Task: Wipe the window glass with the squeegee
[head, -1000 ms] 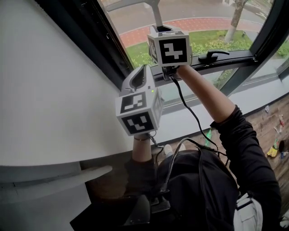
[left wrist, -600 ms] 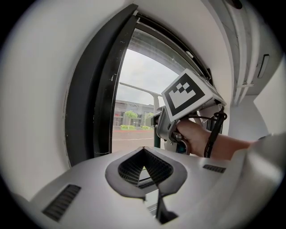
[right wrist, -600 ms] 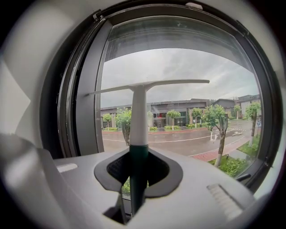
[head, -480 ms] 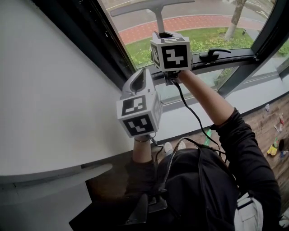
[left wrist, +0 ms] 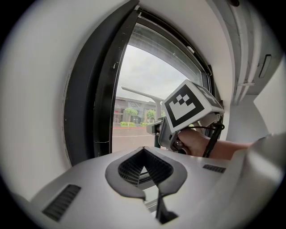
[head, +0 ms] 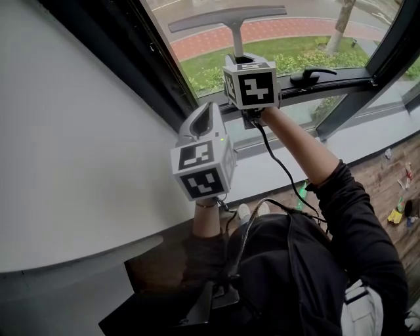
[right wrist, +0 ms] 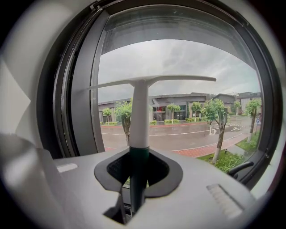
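The squeegee (head: 228, 18) has a pale T-shaped blade and a white handle with a dark green lower end (right wrist: 139, 147). Its blade lies across the window glass (head: 289, 26), level and high on the pane (right wrist: 178, 89). My right gripper (head: 238, 59) is raised to the glass and shut on the squeegee handle (right wrist: 138, 172). My left gripper (head: 205, 110) is held lower and to the left, beside the dark window frame, shut with nothing in it (left wrist: 145, 172). The left gripper view shows the right gripper's marker cube (left wrist: 190, 105) in front of the glass.
A thick dark window frame (head: 154, 62) borders the pane on the left, next to a white wall (head: 72, 131). A black window handle (head: 312, 75) sits on the lower frame bar. A black cable (head: 279, 164) hangs from the right gripper. Small items lie on the brick floor (head: 400, 197).
The right gripper and squeegee have slid a little down the glass, so the whole blade now shows. The left gripper has barely moved.
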Tool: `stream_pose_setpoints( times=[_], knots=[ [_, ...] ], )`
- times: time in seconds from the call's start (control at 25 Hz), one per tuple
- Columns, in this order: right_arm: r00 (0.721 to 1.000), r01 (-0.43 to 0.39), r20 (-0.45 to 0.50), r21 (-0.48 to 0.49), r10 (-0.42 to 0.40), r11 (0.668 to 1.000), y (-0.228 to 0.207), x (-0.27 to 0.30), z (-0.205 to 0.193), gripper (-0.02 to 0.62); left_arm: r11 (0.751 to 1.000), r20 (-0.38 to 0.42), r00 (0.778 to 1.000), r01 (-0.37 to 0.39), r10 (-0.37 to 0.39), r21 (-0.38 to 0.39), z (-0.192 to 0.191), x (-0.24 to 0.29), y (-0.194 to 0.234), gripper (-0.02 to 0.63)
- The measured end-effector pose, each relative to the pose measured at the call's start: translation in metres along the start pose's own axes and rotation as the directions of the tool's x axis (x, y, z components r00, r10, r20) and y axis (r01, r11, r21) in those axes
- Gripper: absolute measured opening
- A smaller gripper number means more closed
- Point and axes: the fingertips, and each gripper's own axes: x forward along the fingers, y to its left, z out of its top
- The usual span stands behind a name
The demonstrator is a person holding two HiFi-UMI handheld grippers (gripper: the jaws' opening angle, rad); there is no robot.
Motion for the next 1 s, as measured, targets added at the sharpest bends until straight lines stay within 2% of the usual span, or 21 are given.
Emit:
stream_pose_setpoints(
  times=[1.0],
  knots=[
    [0.989,-0.002,-0.148,-0.036,-0.003,0.999,-0.010,0.010,-0.079,0.054,1.000,-0.052,0.999,-0.012,0.011,-0.020,-0.026,0.010,0.006,0.000]
  ],
)
